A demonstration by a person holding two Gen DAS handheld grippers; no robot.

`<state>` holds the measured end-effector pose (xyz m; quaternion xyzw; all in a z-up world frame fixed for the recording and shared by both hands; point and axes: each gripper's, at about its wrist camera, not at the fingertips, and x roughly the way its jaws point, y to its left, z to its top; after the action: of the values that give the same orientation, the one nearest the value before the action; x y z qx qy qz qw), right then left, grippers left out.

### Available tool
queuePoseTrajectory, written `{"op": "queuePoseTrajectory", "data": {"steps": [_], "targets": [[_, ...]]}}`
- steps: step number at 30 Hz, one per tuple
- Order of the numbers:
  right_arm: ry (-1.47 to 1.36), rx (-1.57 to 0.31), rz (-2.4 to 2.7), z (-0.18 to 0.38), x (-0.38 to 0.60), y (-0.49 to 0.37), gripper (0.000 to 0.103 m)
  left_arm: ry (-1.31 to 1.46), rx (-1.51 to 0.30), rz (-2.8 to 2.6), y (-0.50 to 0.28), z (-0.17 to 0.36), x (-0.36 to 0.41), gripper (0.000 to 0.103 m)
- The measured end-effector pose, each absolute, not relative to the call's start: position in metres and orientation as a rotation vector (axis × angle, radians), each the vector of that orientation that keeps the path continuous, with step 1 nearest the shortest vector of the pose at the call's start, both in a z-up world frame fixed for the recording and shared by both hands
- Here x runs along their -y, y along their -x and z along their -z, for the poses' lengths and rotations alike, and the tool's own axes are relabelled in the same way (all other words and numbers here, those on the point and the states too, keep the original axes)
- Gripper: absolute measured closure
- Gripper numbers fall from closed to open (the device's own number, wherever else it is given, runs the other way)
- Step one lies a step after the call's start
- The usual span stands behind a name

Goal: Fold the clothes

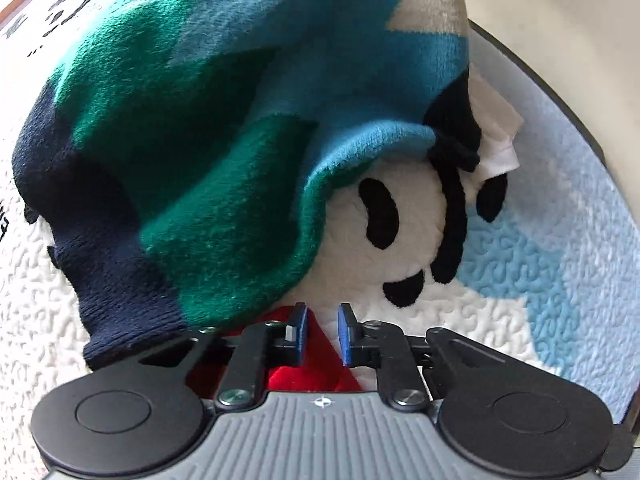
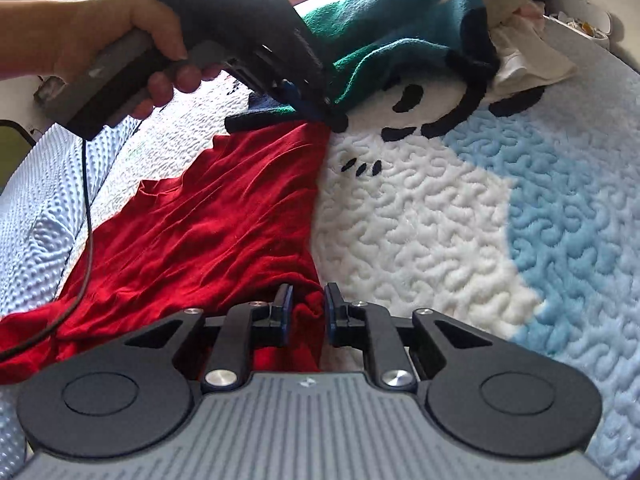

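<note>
Red garment (image 2: pixel 192 216): thin jersey, finely creased, spread flat on a white and pale-blue quilted cover (image 2: pixel 420 220) with raised squiggle texture.

Right gripper (image 2: pixel 307 308): jaws slightly parted, a bunched red edge between them; firm grip cannot be told.

Left gripper (image 1: pixel 322 332): jaws narrowly apart over the red corner, contact unclear.

Fuzzy knit sweater (image 1: pixel 192 120), green, teal and navy blocks, lies heaped just beyond.

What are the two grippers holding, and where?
Both hold the red cloth garment along one edge: left gripper at the far corner, right gripper nearer.
</note>
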<state>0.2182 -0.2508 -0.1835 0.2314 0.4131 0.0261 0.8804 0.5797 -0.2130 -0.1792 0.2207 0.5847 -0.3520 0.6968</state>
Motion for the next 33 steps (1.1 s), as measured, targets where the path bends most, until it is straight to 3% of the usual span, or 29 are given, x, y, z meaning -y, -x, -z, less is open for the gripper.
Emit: {"op": "queuePoseTrajectory", "data": {"steps": [3, 6, 8, 10, 11, 12, 20, 33], "targets": [[-0.484, -0.862, -0.059, 0.184, 0.252, -0.217, 0.086, -0.594, -1.307, 0.806, -0.574, 0.183, 0.219, 0.087], [-0.488, -0.863, -0.056, 0.184, 0.253, -0.217, 0.086, -0.657, -1.308, 0.789, -0.568, 0.19, 0.228, 0.072], [-0.484, -0.86, -0.049, 0.184, 0.252, -0.218, 0.086, -0.638, -1.323, 0.768, -0.568, 0.194, 0.232, 0.071], [-0.475, -0.852, -0.045, 0.184, 0.249, -0.218, 0.09, -0.627, -1.317, 0.75, -0.569, 0.195, 0.235, 0.077], [-0.468, -0.847, -0.042, 0.183, 0.248, -0.218, 0.093, -0.604, -1.318, 0.733, -0.572, 0.194, 0.234, 0.094], [-0.46, -0.84, -0.037, 0.182, 0.247, -0.217, 0.094, -0.561, -1.325, 0.712, -0.576, 0.193, 0.231, 0.099], [-0.466, -0.794, 0.092, 0.17, 0.262, -0.204, 0.097, -0.223, -1.297, 0.607, -0.595, 0.188, 0.213, 0.1], [-0.412, -0.82, 0.118, 0.189, 0.263, -0.206, 0.095, -0.232, -1.223, 0.59, -0.588, 0.203, 0.225, 0.096]]}}
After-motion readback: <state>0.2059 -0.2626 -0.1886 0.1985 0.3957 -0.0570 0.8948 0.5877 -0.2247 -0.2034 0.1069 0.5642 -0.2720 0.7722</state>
